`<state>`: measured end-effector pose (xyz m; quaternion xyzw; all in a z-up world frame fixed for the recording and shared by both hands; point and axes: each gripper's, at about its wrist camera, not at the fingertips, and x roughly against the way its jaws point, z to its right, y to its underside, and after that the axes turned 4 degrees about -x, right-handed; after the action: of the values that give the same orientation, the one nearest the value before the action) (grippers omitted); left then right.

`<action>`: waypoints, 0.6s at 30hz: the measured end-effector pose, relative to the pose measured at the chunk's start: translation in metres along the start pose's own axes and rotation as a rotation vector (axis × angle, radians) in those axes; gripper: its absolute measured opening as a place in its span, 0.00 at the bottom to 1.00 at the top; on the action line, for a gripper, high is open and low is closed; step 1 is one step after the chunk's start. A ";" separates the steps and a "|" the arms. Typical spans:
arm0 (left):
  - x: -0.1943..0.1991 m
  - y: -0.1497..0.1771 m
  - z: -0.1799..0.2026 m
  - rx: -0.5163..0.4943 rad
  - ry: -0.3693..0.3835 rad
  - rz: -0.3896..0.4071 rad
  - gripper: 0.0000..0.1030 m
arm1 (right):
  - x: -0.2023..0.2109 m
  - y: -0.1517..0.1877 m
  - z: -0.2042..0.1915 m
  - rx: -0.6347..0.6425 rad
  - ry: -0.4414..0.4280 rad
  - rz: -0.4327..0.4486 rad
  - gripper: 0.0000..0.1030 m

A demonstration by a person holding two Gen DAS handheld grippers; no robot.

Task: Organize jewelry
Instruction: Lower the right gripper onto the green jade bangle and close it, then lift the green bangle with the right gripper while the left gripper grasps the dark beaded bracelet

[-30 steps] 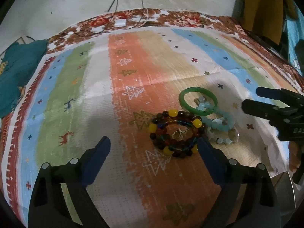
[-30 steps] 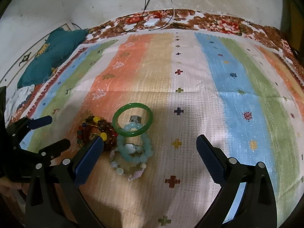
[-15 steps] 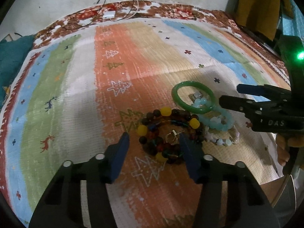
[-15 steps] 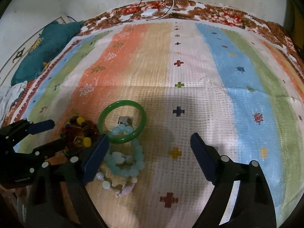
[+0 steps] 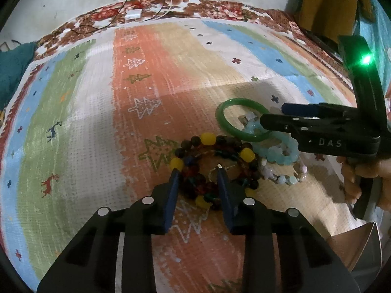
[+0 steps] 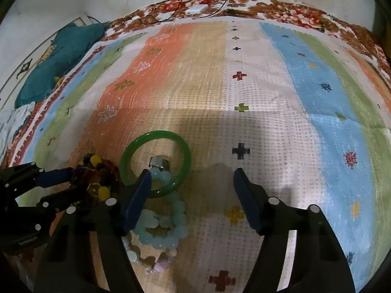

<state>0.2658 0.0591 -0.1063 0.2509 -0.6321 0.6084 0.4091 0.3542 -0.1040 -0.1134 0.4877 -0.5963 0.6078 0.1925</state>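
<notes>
A pile of jewelry lies on the striped cloth (image 6: 244, 127). My left gripper (image 5: 198, 174) is down on the dark beaded bracelet with yellow beads (image 5: 246, 155). Its jaws are closing, with the bracelet's near beads between the pads, which do not clearly press. My right gripper (image 6: 191, 178) hangs over the green bangle (image 6: 187, 153). Its jaws are closing, with the bangle's right side between them and its left fingertip (image 6: 144, 183) over the near rim. A small silver ring (image 6: 160, 162) lies inside the bangle. A light blue bead bracelet (image 6: 180, 210) and a pale bead strand (image 6: 158, 266) lie nearer me.
A teal cloth (image 6: 61, 56) lies off the cloth's far left. A white charger (image 6: 195, 8) with cables sits at the far edge. In the left wrist view a hand (image 5: 352, 173) holds the right gripper (image 5: 272, 115), and a cardboard corner (image 5: 361, 239) shows at the lower right.
Both grippers came down toward the jewelry and their jaws narrowed. The left now straddles the dark bracelet's near beads. The right shifted left over the green bangle.
</notes>
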 end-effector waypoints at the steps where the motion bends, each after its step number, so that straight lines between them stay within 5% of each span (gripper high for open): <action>1: -0.001 -0.001 -0.001 -0.001 -0.003 0.005 0.27 | -0.001 -0.001 0.000 -0.003 -0.001 -0.003 0.60; 10: -0.005 -0.003 -0.003 -0.004 -0.006 0.002 0.11 | -0.006 -0.003 0.000 -0.006 -0.025 -0.011 0.33; 18: -0.005 -0.002 -0.002 0.003 0.005 0.000 0.09 | -0.010 -0.003 0.005 -0.041 -0.062 -0.036 0.14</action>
<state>0.2706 0.0597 -0.1090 0.2500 -0.6302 0.6099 0.4104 0.3627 -0.1042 -0.1211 0.5128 -0.6057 0.5764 0.1947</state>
